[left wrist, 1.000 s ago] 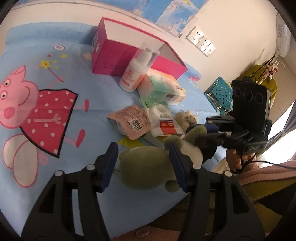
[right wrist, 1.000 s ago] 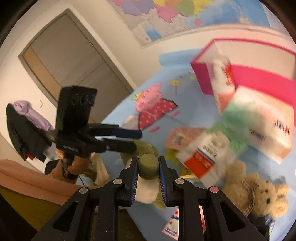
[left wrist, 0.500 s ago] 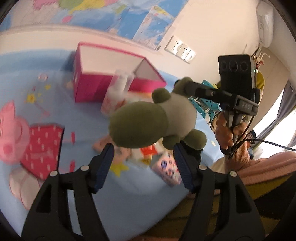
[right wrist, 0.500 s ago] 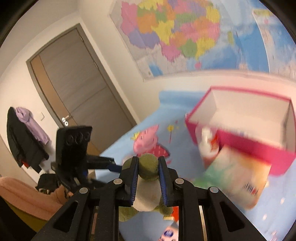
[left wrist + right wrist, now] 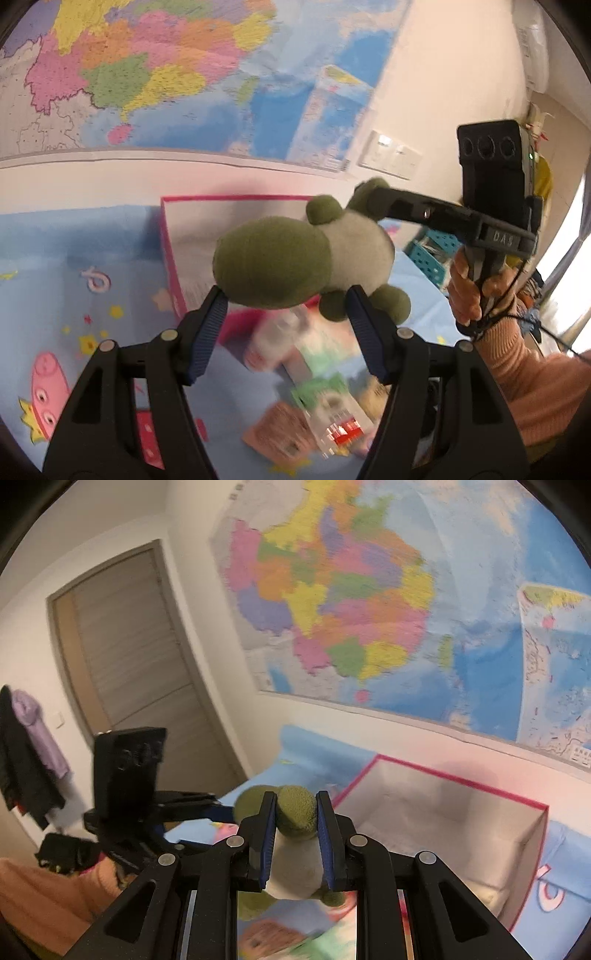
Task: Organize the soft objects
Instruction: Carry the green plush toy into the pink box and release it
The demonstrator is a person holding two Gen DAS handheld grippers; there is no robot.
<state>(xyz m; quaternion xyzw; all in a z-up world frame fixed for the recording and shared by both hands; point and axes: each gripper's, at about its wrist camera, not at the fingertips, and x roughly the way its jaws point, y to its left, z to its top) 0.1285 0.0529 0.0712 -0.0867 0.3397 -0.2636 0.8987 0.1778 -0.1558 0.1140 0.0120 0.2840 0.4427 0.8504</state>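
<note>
1. Motion blur is smearing the packets [image 5: 325,417] on the blue cartoon sheet [image 5: 74,266]; I cannot read their labels, and I cannot tell what the bottle-like shape beside them is.
2. My right gripper [image 5: 294,834] is pinching the green plush toy [image 5: 295,258] by one limb, its pads hiding much of the toy's pale belly in the right wrist view.
3. My left gripper [image 5: 284,325] is standing parted just under the toy's head, gripping nothing.
4. The toy is hanging in the air in front of the open pink box [image 5: 458,812].
</note>
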